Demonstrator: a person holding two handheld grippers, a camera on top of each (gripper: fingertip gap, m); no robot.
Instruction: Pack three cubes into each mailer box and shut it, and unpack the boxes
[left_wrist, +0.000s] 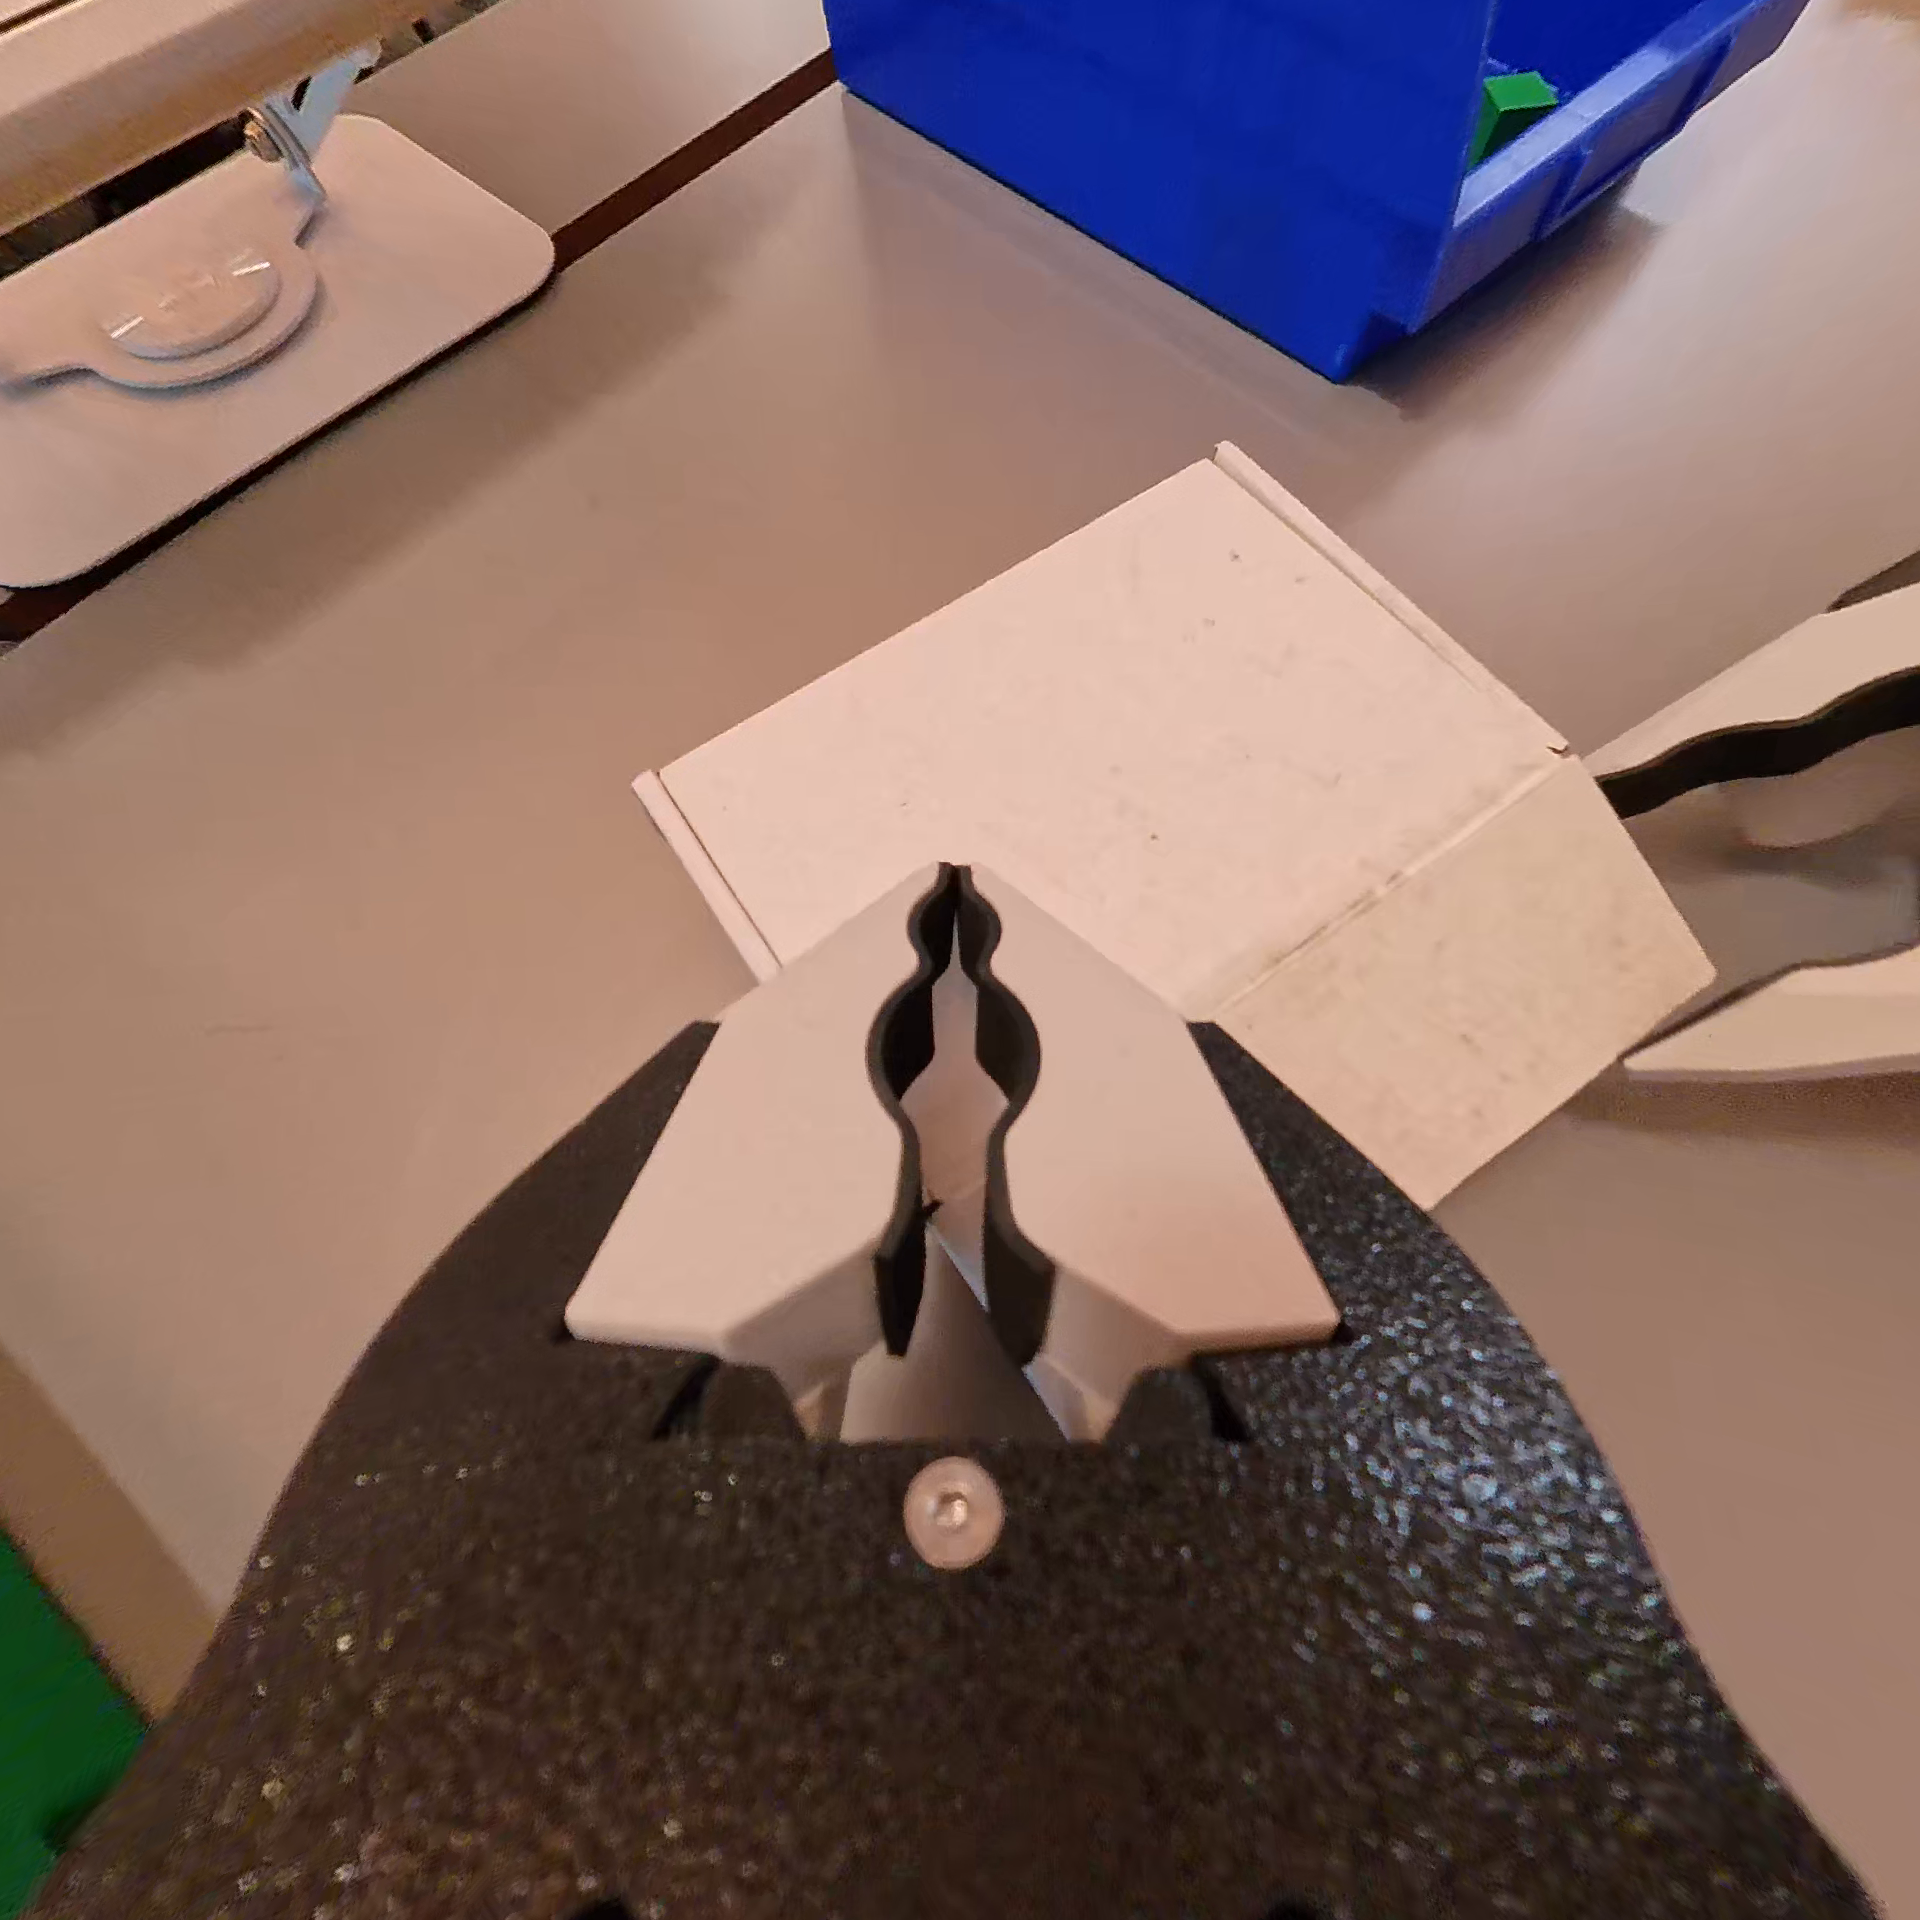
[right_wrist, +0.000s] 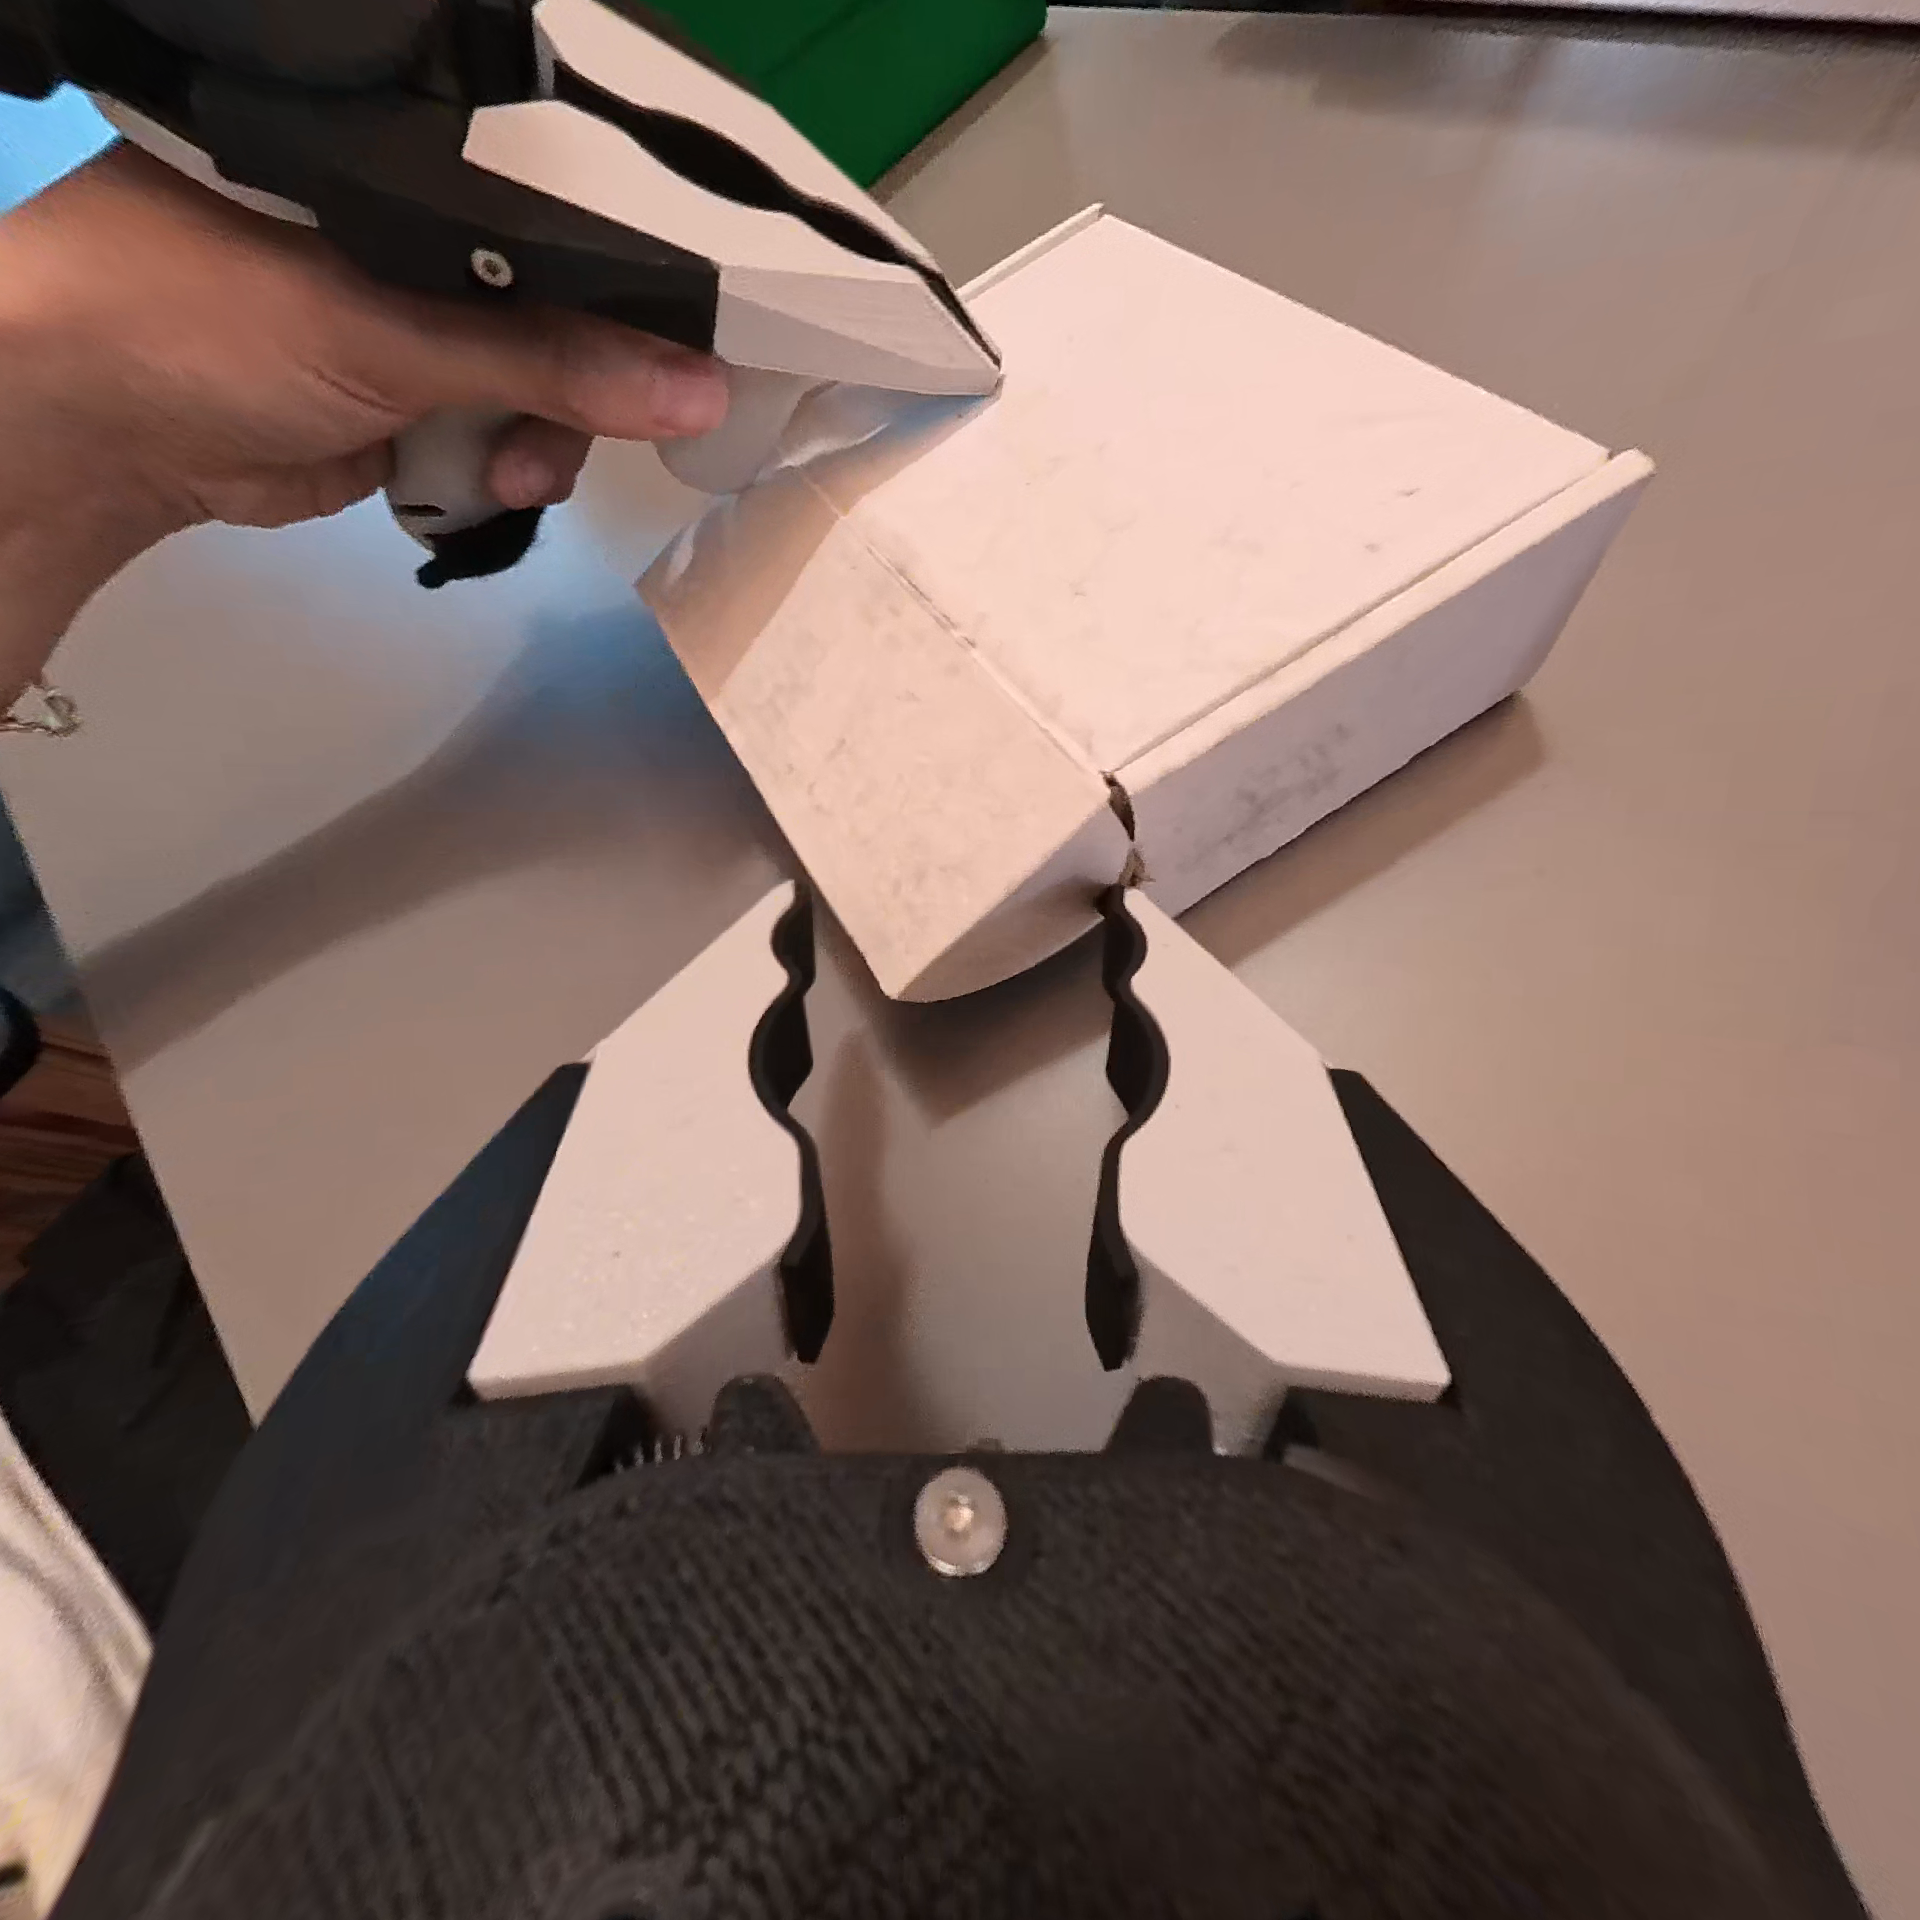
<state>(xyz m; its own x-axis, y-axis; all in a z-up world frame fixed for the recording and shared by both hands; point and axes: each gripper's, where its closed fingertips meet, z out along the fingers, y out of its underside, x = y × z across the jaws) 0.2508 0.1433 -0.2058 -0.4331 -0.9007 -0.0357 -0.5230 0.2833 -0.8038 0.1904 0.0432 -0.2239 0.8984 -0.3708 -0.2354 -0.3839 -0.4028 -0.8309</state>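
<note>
White mailer box (right_wrist: 1195, 582): mid-counter (right_wrist: 1558, 1039), lid down, front flap untucked, dead ahead of your right gripper (right_wrist: 951, 909), fingers spread, empty. Left gripper (left_wrist: 954, 883): fingers closed, empty, over lid's far edge.

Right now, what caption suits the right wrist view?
Open right gripper faces the white mailer box's front flap; shut left gripper rests above.

We are seeing warm, fairly dim indoor light falling from above, giving the grey worktop (left_wrist: 540, 790) a soft sheen toward its far side. The white mailer box (right_wrist: 1174, 540) is casting a soft shadow near its lower edge. Wide-angle distortion is bending lines near the edges. The person's hand (right_wrist: 239, 353) is blurring slightly, and picture corners are softening.
</note>
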